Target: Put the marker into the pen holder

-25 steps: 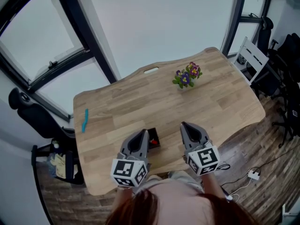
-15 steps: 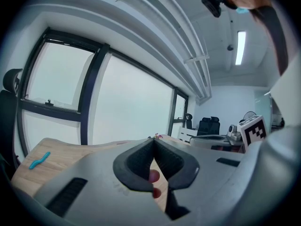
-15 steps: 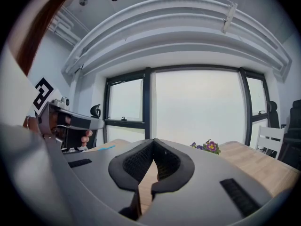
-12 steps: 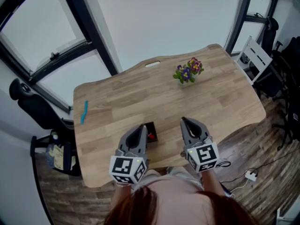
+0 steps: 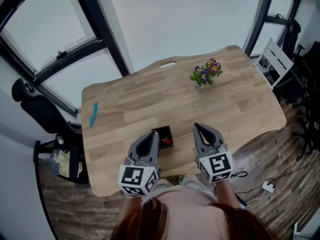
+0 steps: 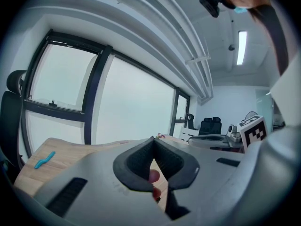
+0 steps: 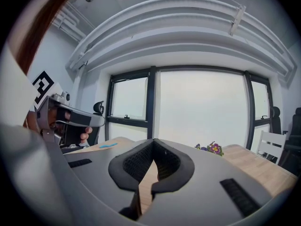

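Note:
A blue marker (image 5: 93, 114) lies flat near the table's far left edge; it also shows in the left gripper view (image 6: 44, 159) and the right gripper view (image 7: 108, 145). A small black pen holder (image 5: 162, 134) with something red inside stands near the front edge. My left gripper (image 5: 154, 134) hovers right beside the holder's left side, jaws shut (image 6: 153, 140) with nothing held; the red item shows behind the gap. To the holder's right is my right gripper (image 5: 196, 127), shut and empty (image 7: 153, 141). Both grippers are far from the marker.
A pot of purple and pink flowers (image 5: 205, 75) stands at the table's (image 5: 235, 104) far right. A black office chair (image 5: 35, 114) sits left of the table, a white chair (image 5: 276, 59) and dark chairs to the right. Cables lie on the floor.
Only the head view has shifted slightly. Both grippers stay where they were, shut, next to the pen holder.

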Demonstrator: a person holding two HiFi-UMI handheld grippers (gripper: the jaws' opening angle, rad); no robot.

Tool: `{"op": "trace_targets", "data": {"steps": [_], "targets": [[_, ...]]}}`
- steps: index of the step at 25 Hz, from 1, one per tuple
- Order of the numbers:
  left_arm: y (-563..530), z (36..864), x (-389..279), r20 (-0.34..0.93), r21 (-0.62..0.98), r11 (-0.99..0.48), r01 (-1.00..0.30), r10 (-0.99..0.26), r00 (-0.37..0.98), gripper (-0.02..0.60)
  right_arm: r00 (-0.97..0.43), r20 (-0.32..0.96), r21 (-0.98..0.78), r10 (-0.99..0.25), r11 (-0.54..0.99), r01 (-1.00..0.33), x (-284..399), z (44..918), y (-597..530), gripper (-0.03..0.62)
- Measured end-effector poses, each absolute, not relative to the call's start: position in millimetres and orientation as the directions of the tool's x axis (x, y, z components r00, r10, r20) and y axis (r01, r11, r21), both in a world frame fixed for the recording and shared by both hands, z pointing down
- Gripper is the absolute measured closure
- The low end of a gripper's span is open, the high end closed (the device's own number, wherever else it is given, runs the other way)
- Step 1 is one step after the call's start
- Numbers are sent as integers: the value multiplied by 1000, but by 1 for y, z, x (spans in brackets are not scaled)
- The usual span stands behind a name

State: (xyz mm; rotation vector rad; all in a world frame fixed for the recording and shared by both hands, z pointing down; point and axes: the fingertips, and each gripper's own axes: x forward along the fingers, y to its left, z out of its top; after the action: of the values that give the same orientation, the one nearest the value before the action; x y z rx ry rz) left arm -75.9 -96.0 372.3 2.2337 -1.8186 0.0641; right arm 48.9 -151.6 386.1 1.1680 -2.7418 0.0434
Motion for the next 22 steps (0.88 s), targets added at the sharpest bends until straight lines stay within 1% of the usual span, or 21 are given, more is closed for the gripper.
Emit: {"op": "trace_targets", "data": {"steps": [12, 22], "targets": [[-71, 377, -116, 198, 170, -206, -964, -951, 238, 580, -636, 157, 70, -756, 650, -756, 18, 385, -131, 594], [-59, 385, -143, 191, 182, -270, -945, -933, 304, 580, -569, 154, 96, -808, 585, -805, -2, 386, -116, 594]]}}
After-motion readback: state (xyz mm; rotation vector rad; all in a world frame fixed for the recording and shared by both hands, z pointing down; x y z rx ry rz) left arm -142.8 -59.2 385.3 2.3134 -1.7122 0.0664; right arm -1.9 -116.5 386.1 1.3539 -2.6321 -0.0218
